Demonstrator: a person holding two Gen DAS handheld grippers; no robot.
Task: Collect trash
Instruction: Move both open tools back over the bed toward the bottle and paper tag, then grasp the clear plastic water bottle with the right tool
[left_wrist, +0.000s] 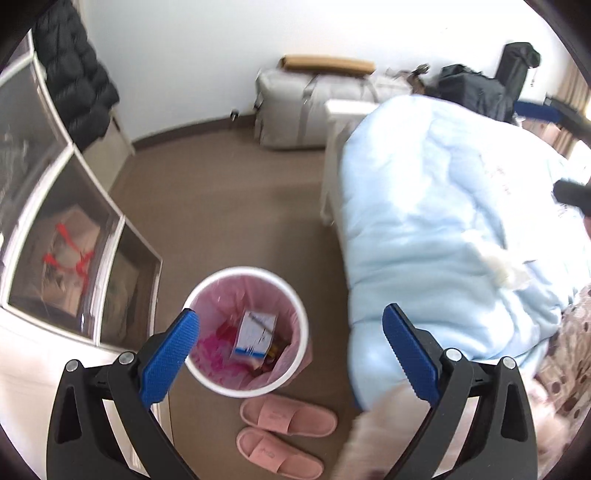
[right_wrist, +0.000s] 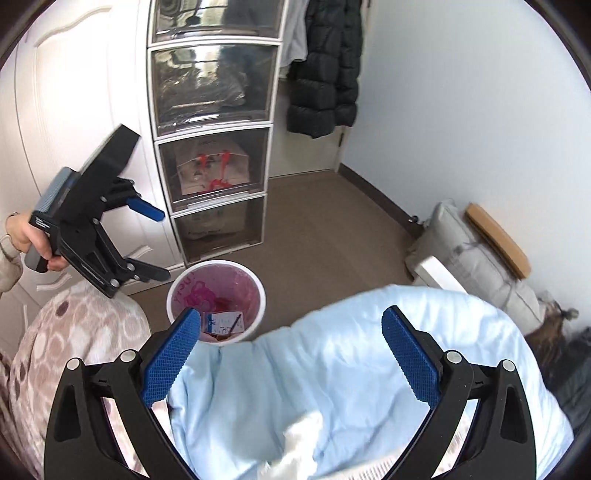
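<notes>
Trash already lay in the round white bin with a pink liner (left_wrist: 246, 384) — a small white-and-blue carton (left_wrist: 255, 336) among pink scraps — on brown carpet (left_wrist: 229, 192), beside clear-fronted white drawers (right_wrist: 212, 166). The left gripper (left_wrist: 291, 363) and right gripper (right_wrist: 291, 363) both gaped, holding nothing. No loose litter showed near the rumpled pale blue duvet (left_wrist: 443, 206) or pink slippers (left_wrist: 284, 435) — collecting looked nearly finished.

Black two-finger left gripper (left_wrist: 290, 356), blue cross-hatched textured pads (left_wrist: 168, 363), silver pivot screws. Right gripper (right_wrist: 291, 354) identical. Beige knit sleeve (right_wrist: 5, 260) at wrist.
</notes>
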